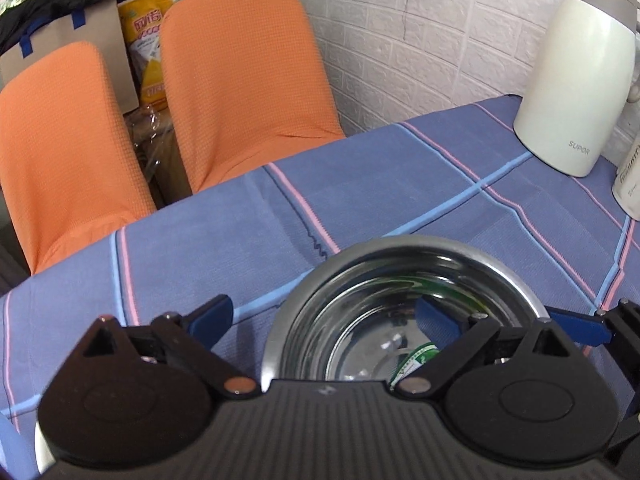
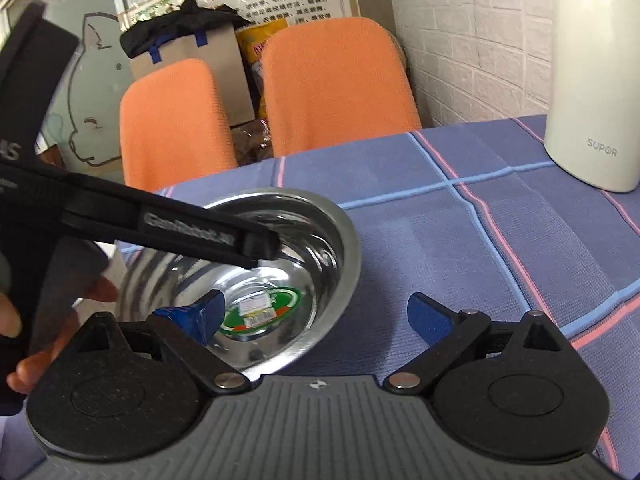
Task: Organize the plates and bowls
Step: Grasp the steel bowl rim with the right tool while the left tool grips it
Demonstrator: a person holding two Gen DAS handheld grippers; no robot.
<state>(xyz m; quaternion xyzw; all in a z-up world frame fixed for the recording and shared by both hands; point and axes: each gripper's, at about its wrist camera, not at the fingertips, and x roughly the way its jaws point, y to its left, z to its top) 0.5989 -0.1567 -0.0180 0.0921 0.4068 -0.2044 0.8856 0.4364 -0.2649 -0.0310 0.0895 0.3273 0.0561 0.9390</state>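
A shiny steel bowl [image 1: 400,242] with a green label [image 1: 416,360] on its bottom stands on the blue plaid tablecloth [image 1: 360,184]. My left gripper [image 1: 324,316] is open and straddles the bowl's left wall, with one blue finger outside and the other inside. In the right wrist view the same bowl [image 2: 332,240] sits at centre left. My right gripper [image 2: 318,314] is open too. Its left finger hangs inside the bowl and its right finger over the cloth, with the near right rim between them. The left tool's black arm [image 2: 188,232] reaches into the bowl from the left, held by a hand [image 2: 24,364].
A white SUPOR thermos jug [image 1: 576,92] stands at the table's far right by the white brick wall, with a second white container [image 1: 628,184] beside it. Two orange-covered chairs [image 1: 240,80] stand past the far edge. A paper bag [image 2: 192,56] sits behind them.
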